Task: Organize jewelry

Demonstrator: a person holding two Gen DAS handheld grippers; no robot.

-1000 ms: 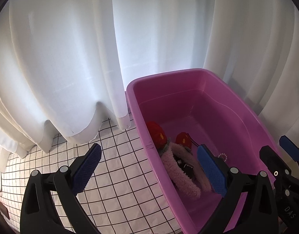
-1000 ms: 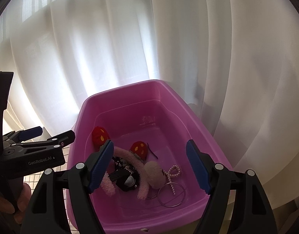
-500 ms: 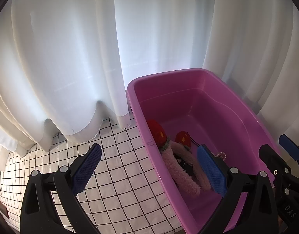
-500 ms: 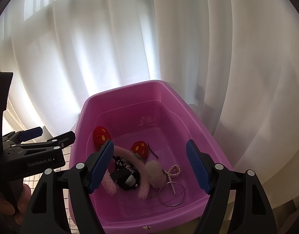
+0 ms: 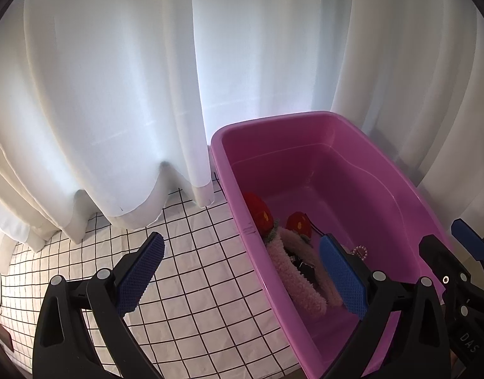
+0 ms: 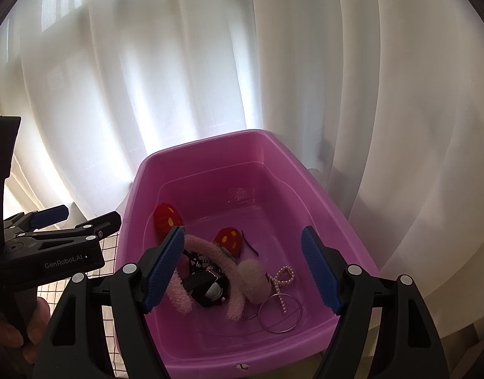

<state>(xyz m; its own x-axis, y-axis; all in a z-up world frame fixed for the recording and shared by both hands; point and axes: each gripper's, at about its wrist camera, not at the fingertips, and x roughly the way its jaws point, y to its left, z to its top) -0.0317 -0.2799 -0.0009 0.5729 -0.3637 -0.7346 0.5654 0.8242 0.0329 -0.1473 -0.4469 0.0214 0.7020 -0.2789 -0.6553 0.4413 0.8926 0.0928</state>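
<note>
Hovering wide open and empty, both the left gripper (image 5: 242, 271) and right gripper (image 6: 245, 265) hold nothing; the jewelry (image 6: 278, 284) lies heaped lower-centre in the tub (image 6: 210, 154), seemingly unsorted.

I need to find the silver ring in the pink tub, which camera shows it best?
The right wrist view: the silver ring lies in full sight on the floor of the pink tub, beside the pearl loop. In the left wrist view the left gripper's finger covers that spot, so the ring does not show.
</note>
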